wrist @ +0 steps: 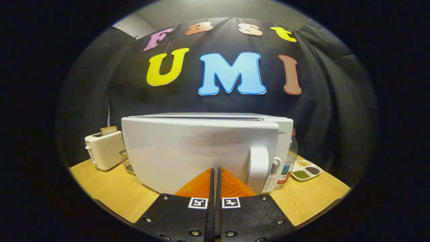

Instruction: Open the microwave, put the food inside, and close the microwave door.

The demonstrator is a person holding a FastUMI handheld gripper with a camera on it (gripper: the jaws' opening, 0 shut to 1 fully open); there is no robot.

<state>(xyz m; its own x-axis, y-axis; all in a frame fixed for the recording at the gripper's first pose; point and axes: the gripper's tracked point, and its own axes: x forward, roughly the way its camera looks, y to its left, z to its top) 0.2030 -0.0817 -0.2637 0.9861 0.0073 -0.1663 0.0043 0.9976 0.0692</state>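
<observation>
Far off to the left of my claw, a toaster [103, 150] is standing on the wooden table [100, 188] with a slice of bread [109, 130] poking up out of its slot. Just right of it, a wire basket [127, 162] is peeking out from behind the microwave's door.

Straight ahead of me the microwave [201, 151] is sitting with its white door [188, 151] swung partly out toward me, not flush with the body. My claw [215, 172] is resting with its two fingers pressed together, only a thin slit running between them, and nothing is caught there. The fingertips [201, 181] are lying right at the lower face of the door; I cannot tell whether they are touching it.

Just right of my fingers the door's handle [258, 168] is standing upright, and beside it the knob [274, 165] on the control panel. Beyond that, a bottle [288, 158] is standing close against the microwave's side. Farthest right, a divided dish [305, 169] of beans and grains is lying on the table.
</observation>
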